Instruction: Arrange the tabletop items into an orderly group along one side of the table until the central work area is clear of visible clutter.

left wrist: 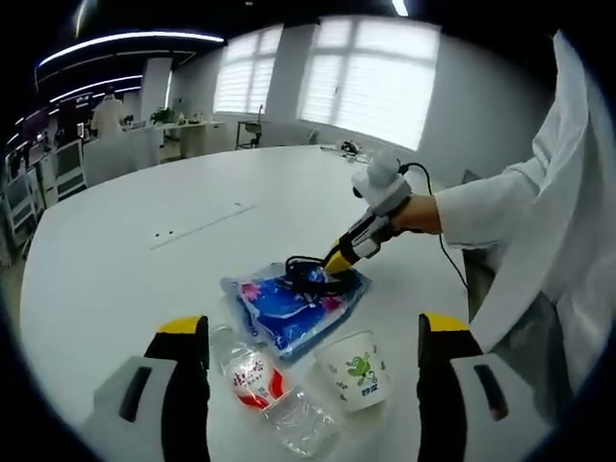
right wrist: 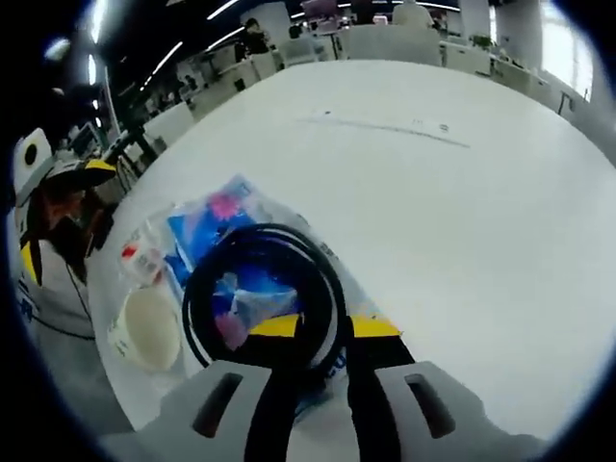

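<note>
A black cable coil [left wrist: 310, 274] rests on a blue printed plastic bag [left wrist: 289, 306] near the table's edge. My right gripper [left wrist: 339, 258], held by a hand in a white sleeve, is shut on the cable coil [right wrist: 265, 289] at the loop's near side, its yellow-tipped jaws [right wrist: 324, 329] close together. A clear water bottle [left wrist: 265, 390] with a red label lies on its side beside a white paper cup [left wrist: 354, 371], just in front of the bag. My left gripper [left wrist: 313, 329] hovers open above the bottle and cup, holding nothing. The cup [right wrist: 144, 327] and bottle [right wrist: 142, 260] lie left of the bag [right wrist: 207, 226].
The large white table [left wrist: 144, 241] stretches bare to the left and far side. The person in a white coat [left wrist: 568, 241] stands at the table's right edge. Desks and chairs [left wrist: 106, 144] lie beyond, with bright windows at the back.
</note>
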A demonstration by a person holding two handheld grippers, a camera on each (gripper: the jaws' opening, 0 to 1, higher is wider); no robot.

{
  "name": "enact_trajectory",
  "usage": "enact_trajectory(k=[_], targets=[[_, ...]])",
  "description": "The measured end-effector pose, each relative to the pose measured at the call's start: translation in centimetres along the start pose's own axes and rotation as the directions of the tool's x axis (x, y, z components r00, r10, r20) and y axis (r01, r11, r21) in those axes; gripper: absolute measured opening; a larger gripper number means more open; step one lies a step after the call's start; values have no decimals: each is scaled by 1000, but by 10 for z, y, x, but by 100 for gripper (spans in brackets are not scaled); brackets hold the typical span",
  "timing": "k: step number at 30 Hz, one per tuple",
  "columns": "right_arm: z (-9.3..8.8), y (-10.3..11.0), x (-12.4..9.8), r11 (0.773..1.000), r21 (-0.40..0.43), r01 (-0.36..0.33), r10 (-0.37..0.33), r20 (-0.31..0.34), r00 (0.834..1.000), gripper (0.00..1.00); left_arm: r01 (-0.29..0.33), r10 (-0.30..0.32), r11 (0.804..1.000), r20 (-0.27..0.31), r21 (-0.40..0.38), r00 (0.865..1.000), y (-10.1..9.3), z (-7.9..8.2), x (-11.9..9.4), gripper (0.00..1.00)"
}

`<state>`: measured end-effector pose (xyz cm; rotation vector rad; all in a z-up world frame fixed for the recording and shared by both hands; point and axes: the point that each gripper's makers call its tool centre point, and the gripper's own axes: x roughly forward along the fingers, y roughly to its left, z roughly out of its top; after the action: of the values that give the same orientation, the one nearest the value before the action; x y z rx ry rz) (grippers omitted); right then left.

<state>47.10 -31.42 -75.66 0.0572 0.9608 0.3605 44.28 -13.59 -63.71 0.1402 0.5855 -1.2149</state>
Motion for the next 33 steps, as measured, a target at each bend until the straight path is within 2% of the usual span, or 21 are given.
enact_trajectory(k=[8, 14, 25, 33], targets=[[-4, -2, 5, 999, 30, 27, -26, -7, 1000, 11, 10, -10, 1000, 1, 11, 1000, -4, 6, 9, 89], [-8, -1, 9, 998, -7, 63, -63, -31, 998, 6, 20, -20, 1000, 1, 15, 1000, -7, 9, 13, 87], [-7, -3, 7, 997, 53, 62, -63, 21, 998, 4, 30, -30, 1000, -15, 10, 999, -13, 9, 25, 83], [-6, -1, 5, 996, 64, 61, -64, 43, 997, 3, 39, -39, 999, -16, -6, 999, -16, 11, 34, 81]])
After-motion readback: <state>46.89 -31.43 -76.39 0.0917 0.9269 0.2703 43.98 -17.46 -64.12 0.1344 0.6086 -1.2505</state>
